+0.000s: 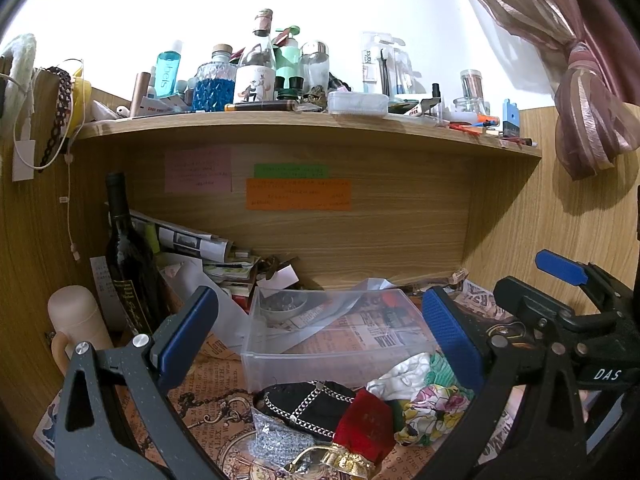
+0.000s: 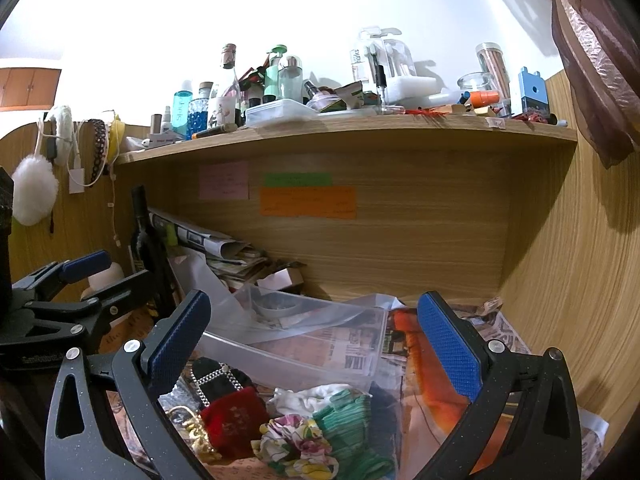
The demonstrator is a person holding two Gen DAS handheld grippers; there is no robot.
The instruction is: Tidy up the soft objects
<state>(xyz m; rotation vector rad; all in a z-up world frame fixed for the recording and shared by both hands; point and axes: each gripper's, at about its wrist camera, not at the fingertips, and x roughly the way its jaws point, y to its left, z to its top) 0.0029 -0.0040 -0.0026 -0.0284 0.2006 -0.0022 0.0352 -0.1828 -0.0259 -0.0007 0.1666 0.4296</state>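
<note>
Barely begun, I judge: the clear plastic bin (image 1: 320, 344) holds no soft items; red velvet pouch (image 2: 234, 414) and green knit cloth (image 2: 352, 420) lie outside it on the counter (image 1: 216, 396). Left claw (image 1: 320, 340) and right claw (image 2: 316, 344) gape wide, empty.

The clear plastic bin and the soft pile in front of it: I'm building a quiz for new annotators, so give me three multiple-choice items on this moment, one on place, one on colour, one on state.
1. Where does the clear plastic bin sit relative to the pile of soft items?
A. Behind the pile, toward the desk's back panel
B. On the upper shelf
C. On top of the pile

2. What colour is the velvet pouch in the pile?
A. Blue
B. Red
C. White

3. How do the right tongs stand?
A. Shut on the floral scrunchie
B. Shut on the bin's rim
C. Open, holding nothing

Answers: 1 A, the bin lies beyond the pile, nearer the wooden back panel. 2 B, the pouch is deep red beside the floral scrunchie. 3 C, both blue pads are spread wide with the pile visible between them.
</note>
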